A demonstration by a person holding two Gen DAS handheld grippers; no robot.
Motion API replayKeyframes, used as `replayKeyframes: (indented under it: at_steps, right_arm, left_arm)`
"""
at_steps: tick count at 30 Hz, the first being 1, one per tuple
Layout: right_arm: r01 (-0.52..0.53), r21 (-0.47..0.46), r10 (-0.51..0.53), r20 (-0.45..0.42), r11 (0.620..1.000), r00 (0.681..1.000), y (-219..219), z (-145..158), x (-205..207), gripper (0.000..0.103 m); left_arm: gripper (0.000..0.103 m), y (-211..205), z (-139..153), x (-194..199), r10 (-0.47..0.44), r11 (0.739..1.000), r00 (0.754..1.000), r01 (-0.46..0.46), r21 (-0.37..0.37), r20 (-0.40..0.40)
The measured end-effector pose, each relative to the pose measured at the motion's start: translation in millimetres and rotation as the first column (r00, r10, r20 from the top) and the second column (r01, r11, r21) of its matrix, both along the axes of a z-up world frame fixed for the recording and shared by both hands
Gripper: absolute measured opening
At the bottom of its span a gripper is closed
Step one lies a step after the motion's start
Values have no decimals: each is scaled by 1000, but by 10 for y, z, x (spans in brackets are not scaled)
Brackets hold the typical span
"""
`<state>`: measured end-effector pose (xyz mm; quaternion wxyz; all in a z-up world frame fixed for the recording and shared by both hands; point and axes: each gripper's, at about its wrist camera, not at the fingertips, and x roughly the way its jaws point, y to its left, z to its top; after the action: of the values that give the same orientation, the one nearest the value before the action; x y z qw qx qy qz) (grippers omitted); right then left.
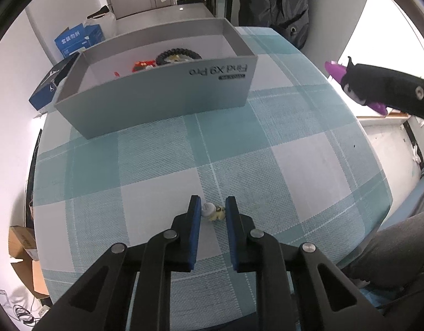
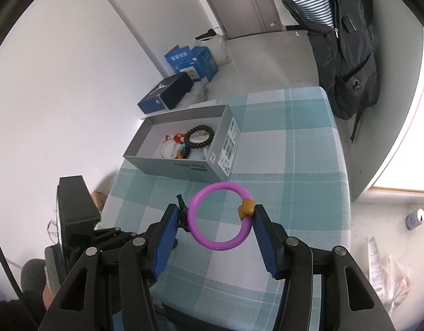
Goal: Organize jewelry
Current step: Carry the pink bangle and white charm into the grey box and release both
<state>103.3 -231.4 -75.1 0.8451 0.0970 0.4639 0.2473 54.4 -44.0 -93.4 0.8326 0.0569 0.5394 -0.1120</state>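
Note:
A small white and yellow charm (image 1: 212, 211) lies on the teal checked tablecloth (image 1: 281, 165), with my left gripper (image 1: 212, 201) shut on it, both blue pads against its sides. My right gripper (image 2: 216, 207) is shut on a purple ring bracelet (image 2: 221, 247), held above the table. A brown heart bead (image 2: 246, 208) sits against the right pad and a black charm (image 2: 181, 204) against the left one. The left wrist view shows that bracelet (image 1: 334, 69) at the far right. The open grey box (image 1: 156, 99) (image 2: 170, 165) holds a black bead bracelet (image 1: 179, 53) (image 2: 199, 138) and a red charm (image 1: 143, 65).
A dark backpack (image 2: 347, 55) leans past the table's far end. A blue carton (image 2: 190, 60) and a dark blue shoebox (image 2: 165, 93) lie on the floor to the left. A person's knee (image 1: 391, 248) is at the near right edge.

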Motion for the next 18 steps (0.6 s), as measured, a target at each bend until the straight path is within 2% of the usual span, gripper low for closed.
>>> replayKeyframes:
  at_steps: [12, 18]
  right_arm:
    - [-36, 19, 36, -2, 999, 999, 240, 46, 33, 53]
    - [-74, 35, 75, -12, 997, 997, 443, 105, 89, 53]
  left_arm:
    - [13, 263, 372, 64, 89, 992, 993, -82, -98, 75]
    - [13, 458, 543, 227, 157, 966, 986, -140, -217, 63]
